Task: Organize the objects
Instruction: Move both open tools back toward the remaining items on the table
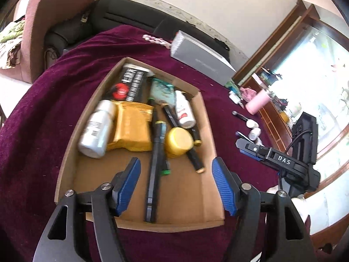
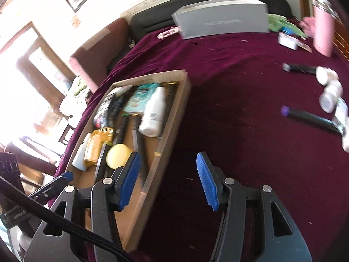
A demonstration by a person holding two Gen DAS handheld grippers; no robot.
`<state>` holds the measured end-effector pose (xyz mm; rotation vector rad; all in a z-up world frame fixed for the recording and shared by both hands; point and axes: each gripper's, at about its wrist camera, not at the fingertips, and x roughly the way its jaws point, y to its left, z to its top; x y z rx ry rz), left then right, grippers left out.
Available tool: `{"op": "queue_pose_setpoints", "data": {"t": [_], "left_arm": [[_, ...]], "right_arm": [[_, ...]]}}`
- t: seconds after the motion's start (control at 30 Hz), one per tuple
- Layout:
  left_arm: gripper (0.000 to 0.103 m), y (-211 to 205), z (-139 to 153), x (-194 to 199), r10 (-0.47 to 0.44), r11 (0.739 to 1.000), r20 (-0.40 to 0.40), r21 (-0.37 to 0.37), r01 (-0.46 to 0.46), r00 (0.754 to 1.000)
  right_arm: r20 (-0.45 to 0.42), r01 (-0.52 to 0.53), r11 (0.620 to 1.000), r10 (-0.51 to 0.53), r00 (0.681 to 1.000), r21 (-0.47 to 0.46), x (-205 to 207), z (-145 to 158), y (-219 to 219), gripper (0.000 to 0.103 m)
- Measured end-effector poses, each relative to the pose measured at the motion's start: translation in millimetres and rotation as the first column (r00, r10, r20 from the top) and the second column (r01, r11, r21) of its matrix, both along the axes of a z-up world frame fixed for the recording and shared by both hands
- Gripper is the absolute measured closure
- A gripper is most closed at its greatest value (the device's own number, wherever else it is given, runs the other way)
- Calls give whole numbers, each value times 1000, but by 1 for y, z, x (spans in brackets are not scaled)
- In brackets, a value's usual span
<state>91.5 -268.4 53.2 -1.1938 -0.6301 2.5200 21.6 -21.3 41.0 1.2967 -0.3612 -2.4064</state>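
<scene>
**A:** How are your hands set?

**B:** My left gripper (image 1: 175, 183) tilts down over the near end of the cardboard tray (image 1: 67, 152). Its blue fingers (image 1: 127, 183) stand apart with nothing between them; the tray floor and a long black pen (image 1: 153, 174) show through the gap. My right gripper (image 2: 168, 179) also tilts down, off the tray's right side over the maroon cloth (image 2: 250, 142), its fingers likewise apart and bare.

**A:** Where are the things you're sorting?

**B:** Most lie in the tray: a silver bottle (image 1: 97, 128) beside a yellow pouch (image 1: 133, 128), a yellow-lidded jar (image 1: 178, 142), a white bottle (image 1: 184, 109), a black packet (image 1: 133, 83) and a teal packet (image 1: 162, 90) at the far end. On the cloth to the right lie a black marker with a purple cap (image 2: 309, 118), another dark marker (image 2: 301, 68) and a few small white jars (image 2: 331, 91); that view is blurred.

**A:** Anything beyond?

**B:** A grey box (image 2: 222, 19) at the far edge of the surface, and a pink tumbler (image 2: 324, 30).
</scene>
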Motion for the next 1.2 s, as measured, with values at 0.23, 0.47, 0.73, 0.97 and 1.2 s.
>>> {"op": "queue_pose_setpoints", "data": {"t": [0.23, 0.47, 0.73, 0.97, 1.2], "left_arm": [[40, 38, 8, -4, -60, 997, 9, -40, 60, 998], [40, 82, 15, -7, -135, 986, 16, -93, 136, 991], [40, 144, 16, -11, -238, 955, 24, -176, 238, 971], [40, 207, -5, -25, -313, 901, 23, -309, 304, 949], [40, 228, -35, -47, -309, 889, 76, -332, 316, 948]], "right_arm": [[28, 135, 990, -134, 991, -37, 11, -7, 71, 47], [9, 218, 976, -218, 976, 1, 24, -10, 111, 47], [-137, 291, 939, -268, 954, 186, 37, 9, 128, 47], [-220, 342, 902, -289, 932, 265, 50, 19, 141, 45], [-278, 386, 868, -305, 911, 313, 60, 28, 156, 40]]}}
